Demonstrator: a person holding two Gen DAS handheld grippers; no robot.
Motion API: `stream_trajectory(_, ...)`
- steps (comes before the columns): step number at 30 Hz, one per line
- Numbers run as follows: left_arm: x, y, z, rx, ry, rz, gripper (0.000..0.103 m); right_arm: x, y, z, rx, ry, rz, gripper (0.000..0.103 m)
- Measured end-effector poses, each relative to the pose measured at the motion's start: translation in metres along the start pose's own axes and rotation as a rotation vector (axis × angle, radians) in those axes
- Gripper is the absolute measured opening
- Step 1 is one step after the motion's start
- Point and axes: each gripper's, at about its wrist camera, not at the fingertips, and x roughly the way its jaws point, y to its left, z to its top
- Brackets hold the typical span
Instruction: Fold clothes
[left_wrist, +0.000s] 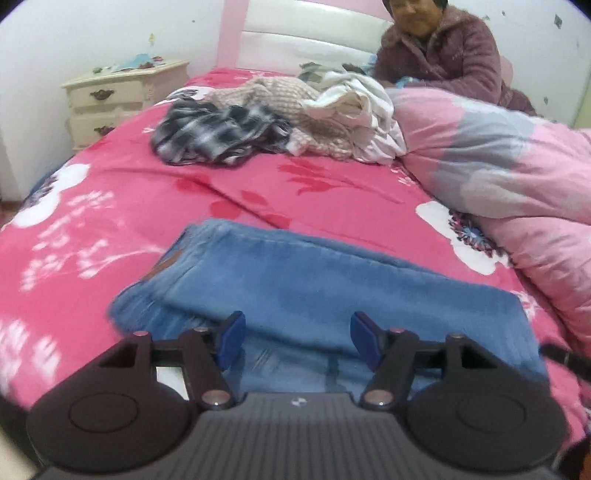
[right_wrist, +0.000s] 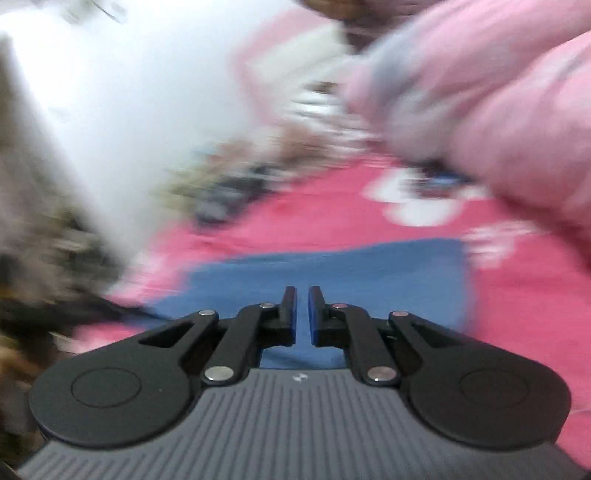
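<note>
Folded blue jeans (left_wrist: 295, 273) lie on the pink flowered bedspread (left_wrist: 110, 221) near the bed's front edge. My left gripper (left_wrist: 298, 321) hovers just over the near edge of the jeans, its blue-padded jaws wide open and empty. In the heavily blurred right wrist view, my right gripper (right_wrist: 303, 295) stands over the same jeans (right_wrist: 332, 269), its jaws almost together with only a thin slit and no cloth between them. A heap of unfolded clothes (left_wrist: 325, 114) lies further up the bed, with a black-and-white plaid garment (left_wrist: 218, 133) on its left side.
A rolled pink and grey quilt (left_wrist: 498, 166) fills the bed's right side. A person in a purple fleece jacket (left_wrist: 443, 55) sits by the headboard. A cream nightstand (left_wrist: 118, 99) stands left of the bed against the wall.
</note>
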Motion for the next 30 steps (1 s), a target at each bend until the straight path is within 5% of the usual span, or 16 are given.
stream_trajectory(2, 0.029, -0.002, 0.0, 0.0, 0.053, 0.043, 0.061, 0.017, -0.008, -0.011, -0.01, 0.135, -0.139, 0.007)
stream_trajectory(4, 0.057, -0.002, -0.004, 0.008, 0.122, 0.092, 0.057, 0.019, -0.014, -0.017, 0.022, 0.17, -0.14, 0.007)
stream_trajectory(8, 0.051, -0.01, -0.009, 0.076, 0.087, 0.102, 0.061, 0.0, -0.006, -0.011, -0.009, 0.078, -0.161, 0.008)
stream_trajectory(12, 0.058, -0.007, -0.007, 0.08, 0.085, 0.093, 0.062, -0.018, -0.002, -0.009, -0.019, -0.053, -0.076, 0.008)
stream_trajectory(16, 0.055, -0.006, -0.012, 0.065, 0.07, 0.088, 0.062, 0.014, 0.003, -0.021, -0.058, 0.148, -0.141, 0.008)
stream_trajectory(23, 0.048, -0.003, -0.017, 0.039, 0.036, 0.078, 0.062, -0.005, 0.018, 0.035, -0.062, -0.113, -0.1, 0.009)
stream_trajectory(27, 0.049, -0.013, -0.023, 0.1, 0.014, 0.114, 0.064, 0.047, 0.016, 0.066, -0.046, -0.073, -0.116, 0.009)
stream_trajectory(30, 0.049, -0.01, -0.023, 0.08, 0.011, 0.103, 0.064, 0.101, -0.009, 0.049, -0.009, 0.042, -0.174, 0.009)
